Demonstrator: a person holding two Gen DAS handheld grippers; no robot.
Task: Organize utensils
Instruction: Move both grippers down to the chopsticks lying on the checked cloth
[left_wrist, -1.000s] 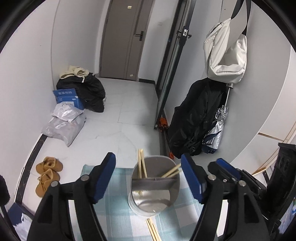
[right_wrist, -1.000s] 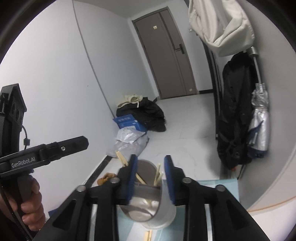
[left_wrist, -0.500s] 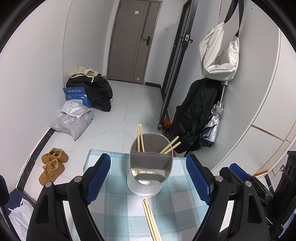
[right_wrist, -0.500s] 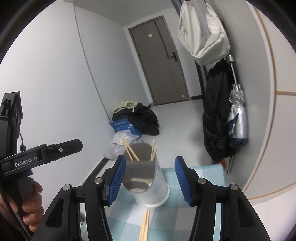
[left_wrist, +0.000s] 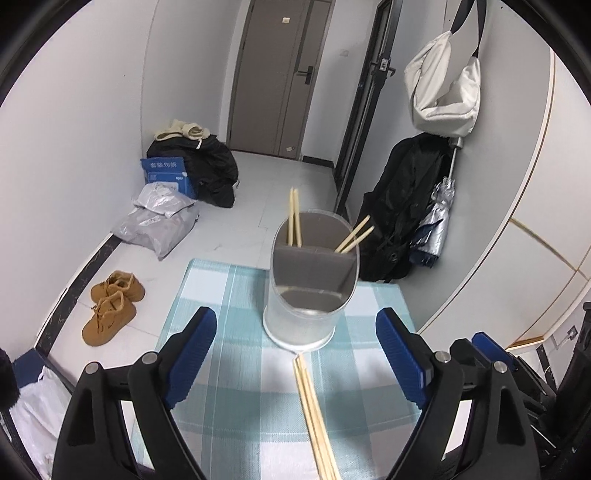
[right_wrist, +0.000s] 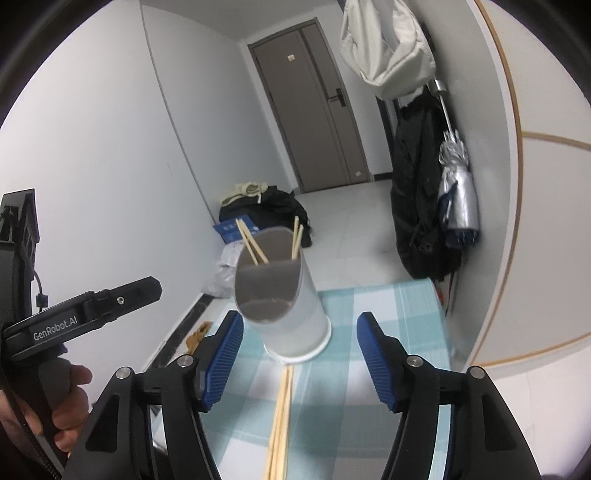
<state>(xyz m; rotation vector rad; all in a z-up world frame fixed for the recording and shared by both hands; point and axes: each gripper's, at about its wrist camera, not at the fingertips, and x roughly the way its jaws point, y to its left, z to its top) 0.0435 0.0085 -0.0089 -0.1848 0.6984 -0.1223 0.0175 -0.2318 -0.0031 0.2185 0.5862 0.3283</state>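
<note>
Both grippers, left gripper (left_wrist: 295, 347) and right gripper (right_wrist: 300, 352), have just been opening and hold nothing. To do well, one should pinch the loose chopsticks (left_wrist: 316, 413) near the middle and drop them in the holder (left_wrist: 312, 280).

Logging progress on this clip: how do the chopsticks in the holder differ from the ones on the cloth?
The chopsticks in the holder stand upright, leaning on the rim; the chopsticks on the cloth lie flat. The standing ones form two pairs, at opposite sides of the holder; the flat ones lie bundled side by side, one end near the holder's base. The standing ones are half hidden; the flat ones show until the picture's edge. Both are pale, slim wooden sticks.
</note>
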